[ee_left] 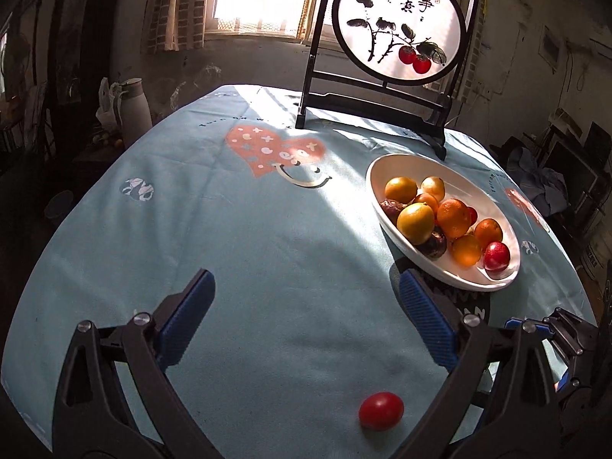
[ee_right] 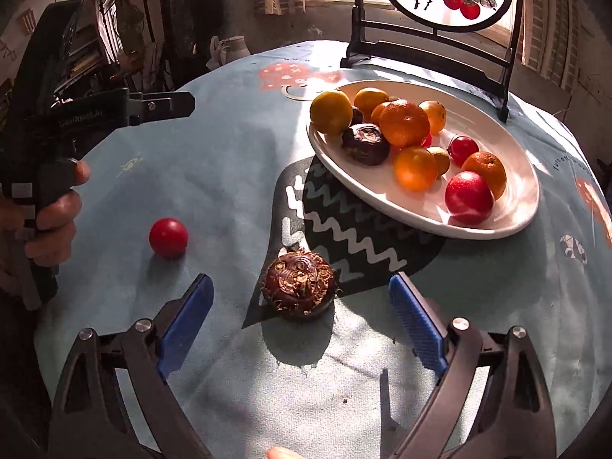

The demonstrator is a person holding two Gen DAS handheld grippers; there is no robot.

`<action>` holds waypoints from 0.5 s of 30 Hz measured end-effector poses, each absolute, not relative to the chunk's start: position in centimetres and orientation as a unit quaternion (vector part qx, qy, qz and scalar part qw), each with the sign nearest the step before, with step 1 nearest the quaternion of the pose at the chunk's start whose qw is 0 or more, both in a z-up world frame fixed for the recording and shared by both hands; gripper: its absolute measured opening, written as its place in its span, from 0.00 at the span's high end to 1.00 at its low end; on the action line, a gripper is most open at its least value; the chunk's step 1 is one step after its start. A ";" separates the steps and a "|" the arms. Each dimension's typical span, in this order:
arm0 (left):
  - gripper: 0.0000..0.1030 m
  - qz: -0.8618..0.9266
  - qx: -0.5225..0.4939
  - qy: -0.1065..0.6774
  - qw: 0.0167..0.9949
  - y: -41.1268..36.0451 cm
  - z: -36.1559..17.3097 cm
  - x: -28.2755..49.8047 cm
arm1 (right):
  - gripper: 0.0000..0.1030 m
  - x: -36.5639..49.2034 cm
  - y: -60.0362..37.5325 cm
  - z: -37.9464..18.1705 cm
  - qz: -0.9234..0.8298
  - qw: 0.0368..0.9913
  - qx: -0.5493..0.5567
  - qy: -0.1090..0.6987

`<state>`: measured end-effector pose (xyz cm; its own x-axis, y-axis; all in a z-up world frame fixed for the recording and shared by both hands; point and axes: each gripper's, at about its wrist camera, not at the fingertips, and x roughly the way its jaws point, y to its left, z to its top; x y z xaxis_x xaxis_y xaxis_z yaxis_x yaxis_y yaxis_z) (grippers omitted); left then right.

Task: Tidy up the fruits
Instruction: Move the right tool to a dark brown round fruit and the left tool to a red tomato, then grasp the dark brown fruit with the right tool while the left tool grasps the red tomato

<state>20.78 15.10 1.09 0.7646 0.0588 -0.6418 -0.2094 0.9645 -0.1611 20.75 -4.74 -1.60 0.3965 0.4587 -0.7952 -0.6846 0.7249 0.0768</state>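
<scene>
1. The left tongs (ee_left: 302, 298) hang released over the blue cloth of the counter (ee_left: 248, 229), jaws wide apart with nothing between the blue pads.
2. A small red fruit (ee_left: 381, 410) lies loose on the cloth near the counter's near edge, below the left tongs' right finger and not touching it.
3. The right tongs (ee_right: 300, 306) are also released, jaws spread wide; a dark brown, rough-skinned fruit (ee_right: 299, 290) sits on the cloth between the pads, clear of both.
4. In the right wrist view the red fruit (ee_right: 168, 238) rests apart from the brown one, toward the counter's left edge, near the hand (ee_right: 57, 210) gripping the left tool.
5. A white oval plate (ee_right: 516, 176) stands toward the counter's far right, holding oranges, yellow fruit, red fruit and a dark one.
6. A round painted screen (ee_left: 399, 30) in a black stand sits at the far edge, behind the plate.
</scene>
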 end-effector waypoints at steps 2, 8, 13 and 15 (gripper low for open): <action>0.04 0.074 -0.105 0.334 0.934 14.8 1.1 20.7 | 0.17 21.0 -4.7 -2.0 0.344 0.823 -0.132 0.433; 0.04 0.073 -0.081 0.330 0.938 14.1 1.2 20.5 | 0.28 21.7 -4.5 -2.9 0.338 0.820 -0.137 0.442; 0.04 0.071 -0.085 0.331 0.937 14.1 1.2 20.5 | 0.42 21.5 -3.8 -3.3 0.346 0.814 -0.149 0.443; 0.04 0.072 -0.088 0.333 0.936 14.3 1.2 20.5 | 0.44 21.3 -3.6 -3.3 0.348 0.814 -0.154 0.438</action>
<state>20.54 14.27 1.17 0.7684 0.0754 -0.6355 -0.1927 0.9742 -0.1173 21.35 -3.58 -3.28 0.3734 0.4327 -0.8205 -0.7020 0.7100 0.0550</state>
